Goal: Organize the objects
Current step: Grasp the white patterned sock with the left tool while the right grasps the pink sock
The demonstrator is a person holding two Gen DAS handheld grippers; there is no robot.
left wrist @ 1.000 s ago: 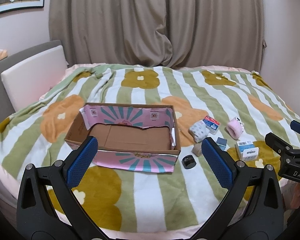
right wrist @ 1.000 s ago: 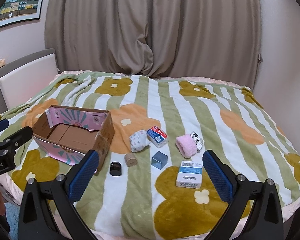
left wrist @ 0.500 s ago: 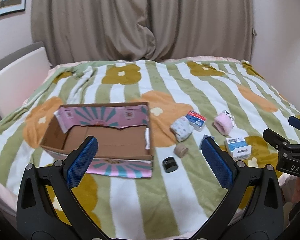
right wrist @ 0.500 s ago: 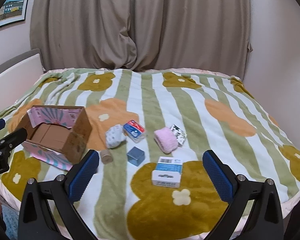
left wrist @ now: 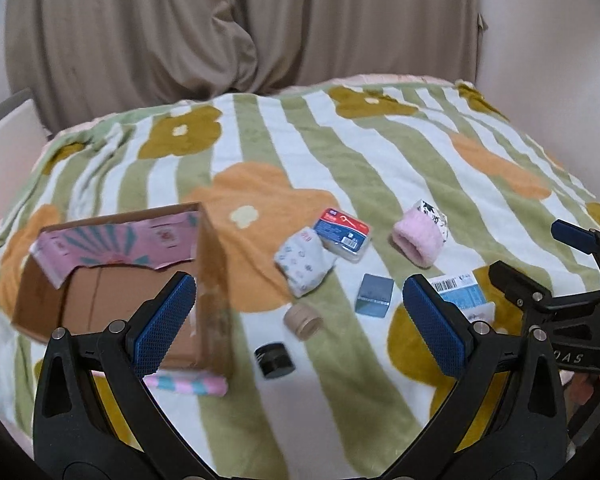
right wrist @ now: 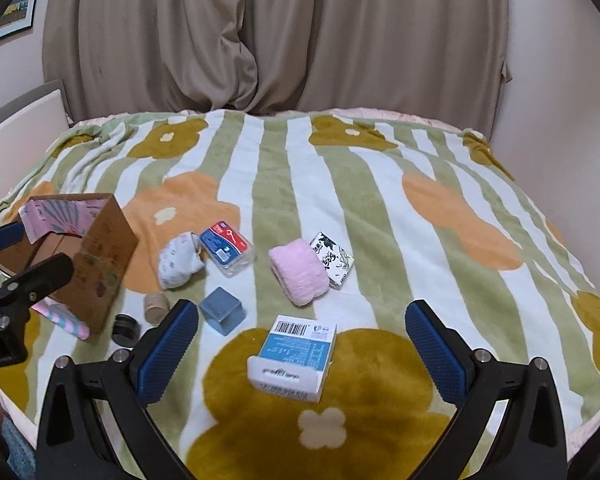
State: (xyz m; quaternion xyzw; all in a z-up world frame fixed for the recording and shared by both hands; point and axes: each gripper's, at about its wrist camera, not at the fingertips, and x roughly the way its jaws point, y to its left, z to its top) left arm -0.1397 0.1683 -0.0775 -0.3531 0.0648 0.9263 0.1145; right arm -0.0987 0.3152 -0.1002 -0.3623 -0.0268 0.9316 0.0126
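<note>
An open cardboard box (left wrist: pixel 112 304) with pink printed flaps lies at the left of the bed; it also shows in the right wrist view (right wrist: pixel 100 256). Small items lie to its right: a black jar (left wrist: pixel 274 360), a tan roll (left wrist: pixel 303 321), a grey-blue cube (left wrist: pixel 374 295), a white patterned pouch (left wrist: pixel 303 266), a red-and-blue case (left wrist: pixel 342 233), a pink roll (left wrist: pixel 416 241) and a blue-and-white carton (right wrist: pixel 294 356). My left gripper (left wrist: pixel 298 322) is open and empty above the jar and roll. My right gripper (right wrist: pixel 300 354) is open and empty, straddling the carton.
A striped flower blanket (right wrist: pixel 380 216) covers the bed. A black-and-white patterned packet (right wrist: pixel 334 258) lies beside the pink roll. Beige curtains (right wrist: pixel 280 36) hang behind, a white headboard panel (right wrist: pixel 16 128) stands at the left, and a wall (right wrist: pixel 560 100) closes the right.
Both grippers have swung to the right and moved closer to the small items. The box has slid toward the left of both views. Both stay open and empty.
</note>
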